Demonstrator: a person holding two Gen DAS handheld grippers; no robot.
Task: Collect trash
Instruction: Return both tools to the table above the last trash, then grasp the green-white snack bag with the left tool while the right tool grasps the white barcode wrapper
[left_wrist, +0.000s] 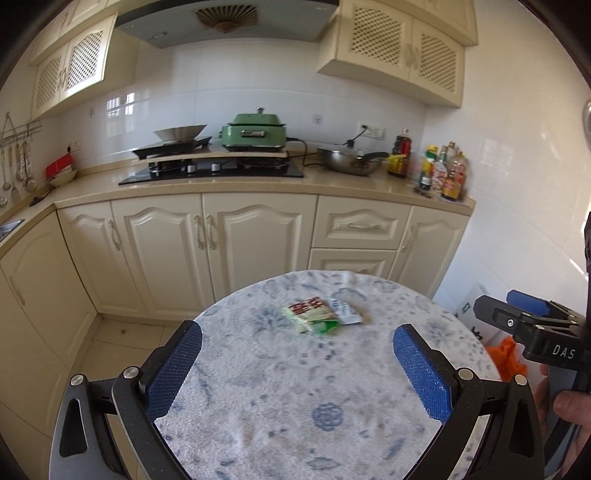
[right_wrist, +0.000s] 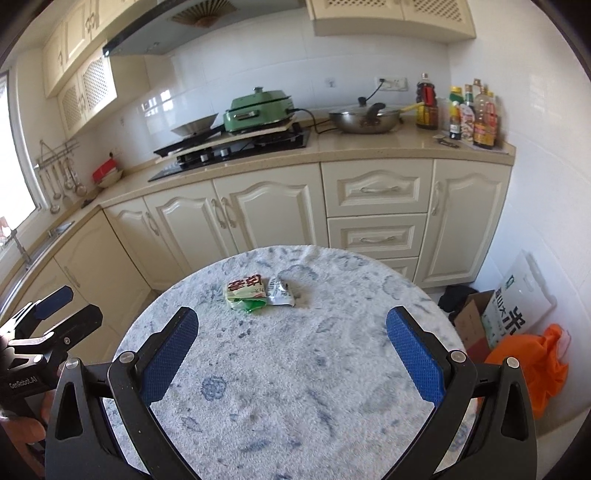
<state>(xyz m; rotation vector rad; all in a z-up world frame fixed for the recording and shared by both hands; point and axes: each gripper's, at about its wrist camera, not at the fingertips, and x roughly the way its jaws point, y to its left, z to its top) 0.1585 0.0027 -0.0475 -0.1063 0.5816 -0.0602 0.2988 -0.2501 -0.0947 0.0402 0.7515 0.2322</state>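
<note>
Trash: wrappers (left_wrist: 320, 314) (right_wrist: 258, 291), touching, on desk (left_wrist: 280, 398) centre.
Left gripper (left_wrist: 297, 369): jaws open, empty.
Right gripper (right_wrist: 291, 354): jaws open, empty.
Bearing: wrappers straight ahead of both jaws, well apart; long axis crosswise; neither clearly nearer.

The near edge of the table (left_wrist: 258, 424) runs off the bottom of both views. The print on the wrappers (right_wrist: 258, 291) is too smeared to read. The bottle (right_wrist: 484, 118) labels are too small to make out. The orange bag (right_wrist: 532, 365) sits partly behind the right fingers (right_wrist: 413, 354).
</note>
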